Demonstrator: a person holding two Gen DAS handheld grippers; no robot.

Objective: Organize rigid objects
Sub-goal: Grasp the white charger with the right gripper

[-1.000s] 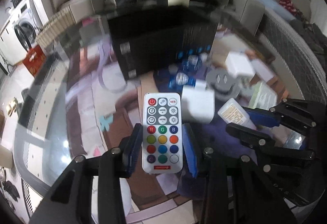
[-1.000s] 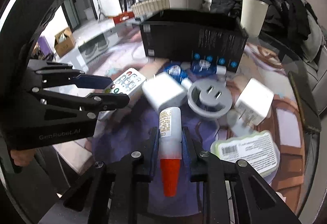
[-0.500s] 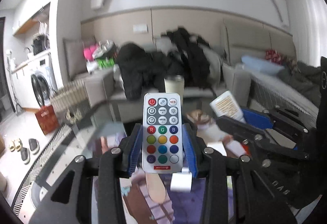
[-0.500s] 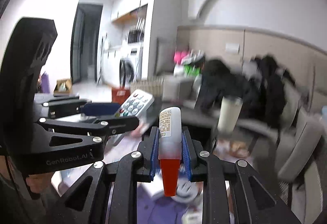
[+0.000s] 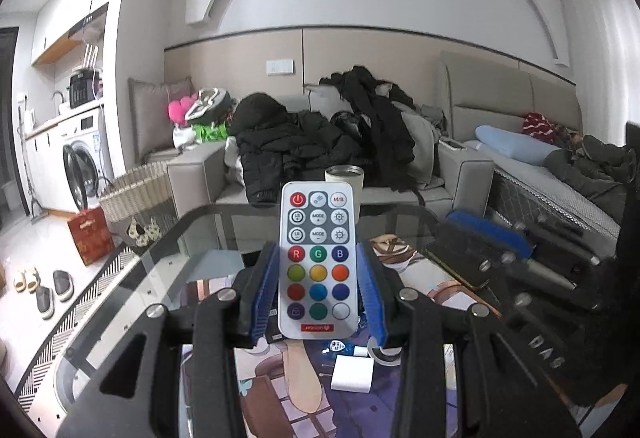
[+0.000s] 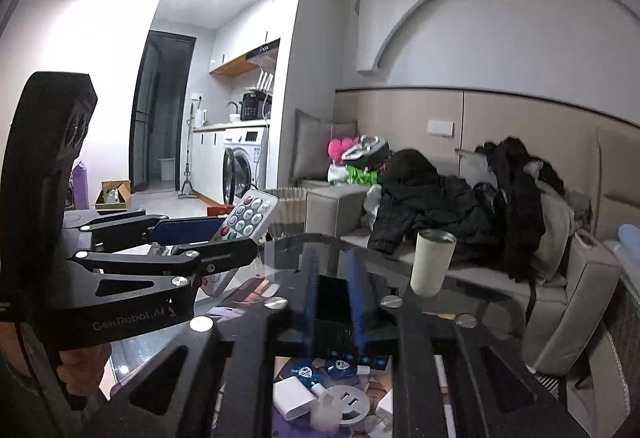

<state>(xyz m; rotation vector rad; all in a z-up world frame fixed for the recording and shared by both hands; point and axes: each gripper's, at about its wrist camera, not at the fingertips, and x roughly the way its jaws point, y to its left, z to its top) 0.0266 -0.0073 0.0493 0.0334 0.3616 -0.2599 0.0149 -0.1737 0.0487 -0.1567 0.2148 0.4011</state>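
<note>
Gripping remote (image 5: 318, 264) in left gripper (image 5: 319, 292) jaws | right gripper (image 6: 334, 302) jaws parted, empty

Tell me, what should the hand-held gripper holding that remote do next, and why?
Probably lower the left hand-held gripper toward the black box and release there. Its pads are clamped on the remote, held up above the glass table, while the right hand-held gripper is empty over that box.
</note>
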